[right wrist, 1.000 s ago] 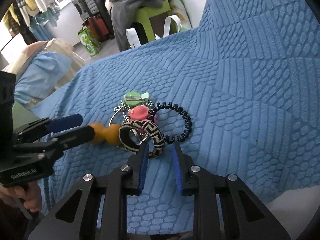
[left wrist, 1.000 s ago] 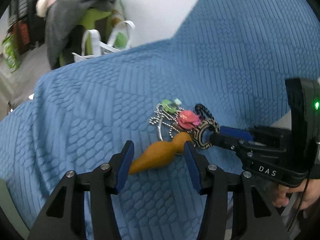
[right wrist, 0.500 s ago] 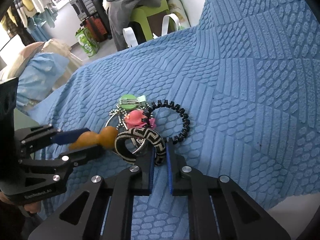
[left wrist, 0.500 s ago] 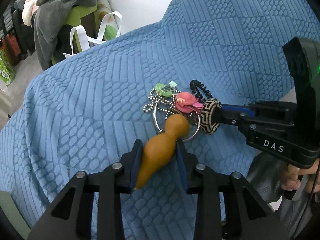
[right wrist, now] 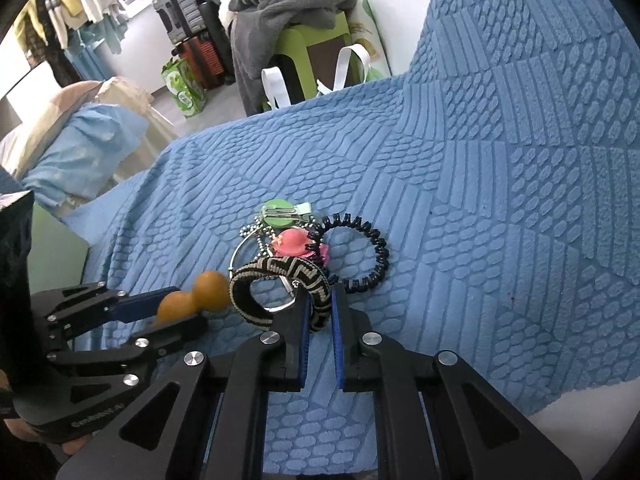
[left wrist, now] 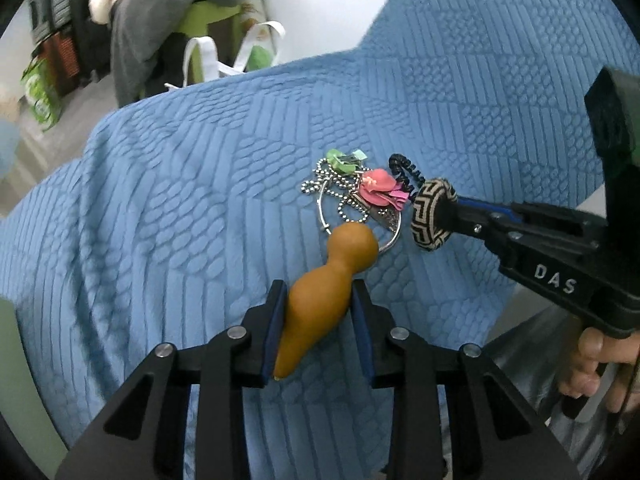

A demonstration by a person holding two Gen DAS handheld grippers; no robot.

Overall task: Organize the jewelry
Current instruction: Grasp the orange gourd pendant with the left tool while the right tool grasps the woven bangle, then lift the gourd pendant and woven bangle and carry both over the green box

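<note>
Bracelet (right wrist: 280, 292) stands on edge, clamped by right hand-held gripper (right wrist: 320, 312); left (left wrist: 318, 308) grips gourd (left wrist: 324, 292).

White wall (left wrist: 320, 4), clothes-piled green stool (right wrist: 316, 46)

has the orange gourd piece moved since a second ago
Yes. The orange gourd piece lay flat beside the pink flower clip; now the left gripper is clamped on it, lifted clear of the blue quilt.
</note>
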